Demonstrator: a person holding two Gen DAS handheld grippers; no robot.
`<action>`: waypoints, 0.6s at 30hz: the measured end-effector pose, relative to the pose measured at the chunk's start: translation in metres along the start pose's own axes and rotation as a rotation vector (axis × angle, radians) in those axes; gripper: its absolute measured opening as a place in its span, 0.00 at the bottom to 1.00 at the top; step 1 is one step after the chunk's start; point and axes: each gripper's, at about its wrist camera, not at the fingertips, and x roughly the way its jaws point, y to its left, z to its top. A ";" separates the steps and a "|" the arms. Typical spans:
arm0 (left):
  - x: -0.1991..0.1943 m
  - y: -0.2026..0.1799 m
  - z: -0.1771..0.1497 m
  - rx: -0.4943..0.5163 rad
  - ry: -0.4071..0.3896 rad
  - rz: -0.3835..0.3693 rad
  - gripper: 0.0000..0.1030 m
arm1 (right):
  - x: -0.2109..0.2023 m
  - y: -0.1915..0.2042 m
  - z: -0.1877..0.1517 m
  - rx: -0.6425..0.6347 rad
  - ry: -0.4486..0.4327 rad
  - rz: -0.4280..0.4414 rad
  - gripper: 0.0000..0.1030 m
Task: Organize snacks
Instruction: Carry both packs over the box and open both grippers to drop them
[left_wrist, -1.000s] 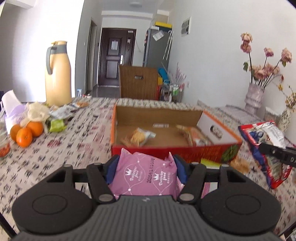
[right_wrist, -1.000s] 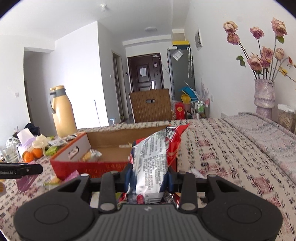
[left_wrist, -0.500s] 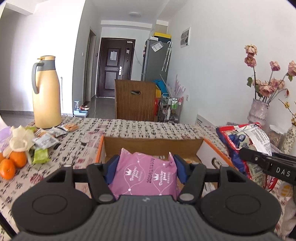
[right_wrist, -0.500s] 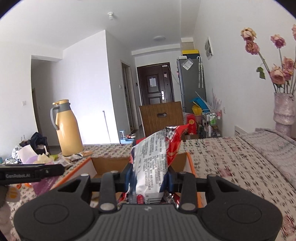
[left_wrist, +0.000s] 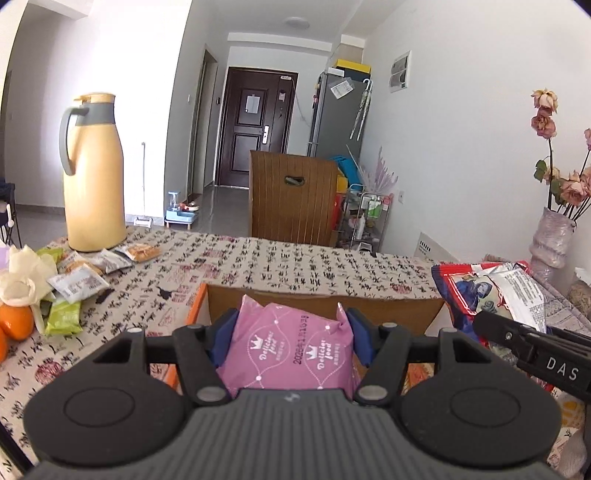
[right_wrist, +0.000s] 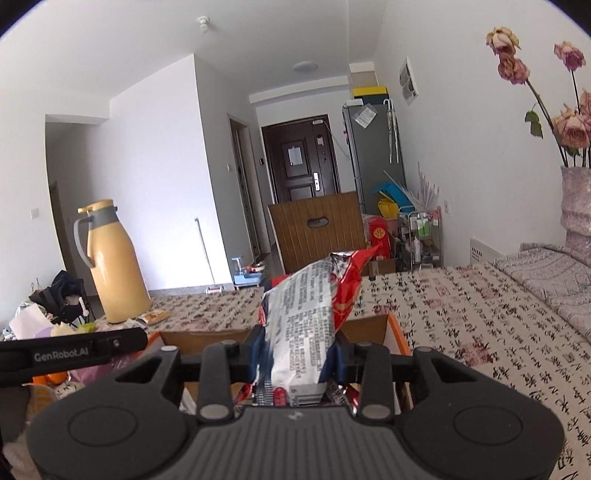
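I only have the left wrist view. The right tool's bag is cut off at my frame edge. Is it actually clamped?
Observer: Yes. The right tool is shut on the red and silver crinkly snack bag, which stands upright between its blue pads.
Operator: Is it over the box?
Observer: The orange-rimmed cardboard box lies just ahead of and below that bag; its far wall shows behind it.
Operator: Anything right of the box?
Observer: Only the printed tablecloth shows there, running to a pale ribbed vase.
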 end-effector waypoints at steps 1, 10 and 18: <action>0.002 0.001 -0.003 -0.001 0.005 0.000 0.61 | 0.002 0.000 -0.002 -0.001 0.006 -0.003 0.34; 0.005 0.006 -0.015 -0.005 0.010 0.000 0.62 | 0.009 -0.002 -0.010 -0.001 0.036 -0.022 0.35; -0.007 0.012 -0.014 -0.049 -0.061 0.032 1.00 | 0.003 -0.005 -0.012 0.015 0.032 -0.050 0.77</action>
